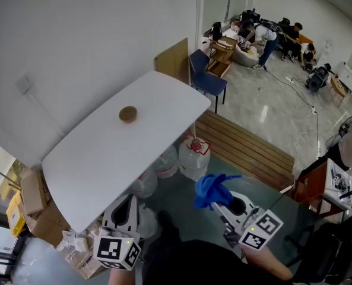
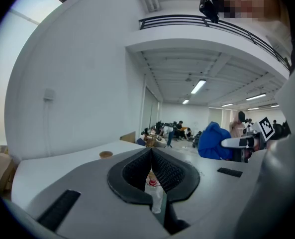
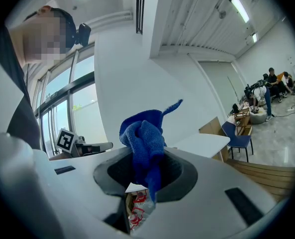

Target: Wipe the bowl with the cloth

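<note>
Your left gripper sits at the bottom left of the head view, its jaws pressed together with nothing between them. Your right gripper, at the bottom right of that view, is clamped on the blue cloth. The cloth bunches up above the jaws, with one corner sticking out. Both grippers sit below the near edge of the white table in the frame, not touching it. The small brown bowl stands alone on the tabletop, upper left of centre in the head view, well apart from the cloth. Clear water jugs stand on the floor by the table's right edge, partly under it. Farther off, a blue chair stands near the table's far corner, and people gather at the upper right.
</note>
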{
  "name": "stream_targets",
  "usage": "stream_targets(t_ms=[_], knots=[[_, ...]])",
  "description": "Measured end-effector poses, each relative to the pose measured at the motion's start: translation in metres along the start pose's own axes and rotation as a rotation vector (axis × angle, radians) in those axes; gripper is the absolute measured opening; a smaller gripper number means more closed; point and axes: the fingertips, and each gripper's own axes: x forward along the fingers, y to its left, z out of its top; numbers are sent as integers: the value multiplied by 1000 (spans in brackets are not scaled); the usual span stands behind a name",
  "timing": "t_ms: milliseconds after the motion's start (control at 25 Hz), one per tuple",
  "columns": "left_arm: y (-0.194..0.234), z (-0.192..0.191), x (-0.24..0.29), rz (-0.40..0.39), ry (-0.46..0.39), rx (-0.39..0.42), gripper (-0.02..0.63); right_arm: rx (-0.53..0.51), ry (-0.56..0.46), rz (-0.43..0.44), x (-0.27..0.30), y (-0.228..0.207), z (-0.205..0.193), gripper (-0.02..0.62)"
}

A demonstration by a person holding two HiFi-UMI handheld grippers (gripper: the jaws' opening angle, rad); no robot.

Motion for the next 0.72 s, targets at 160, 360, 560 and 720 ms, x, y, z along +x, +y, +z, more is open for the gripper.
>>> stream_targets(t_ms=[160, 360, 560, 720], knots=[[36, 15, 38, -3, 2, 3, 14, -5, -4, -4, 46, -19, 16, 78], [89, 27, 80, -5, 8, 7, 14, 9, 29, 6, 116, -37, 16, 78], [143, 41, 102, 15, -15, -18, 14, -24, 44, 83, 199, -30, 30, 78], [183, 38, 111, 45, -12, -54, 14, -41, 72, 134, 248, -19, 34, 78]])
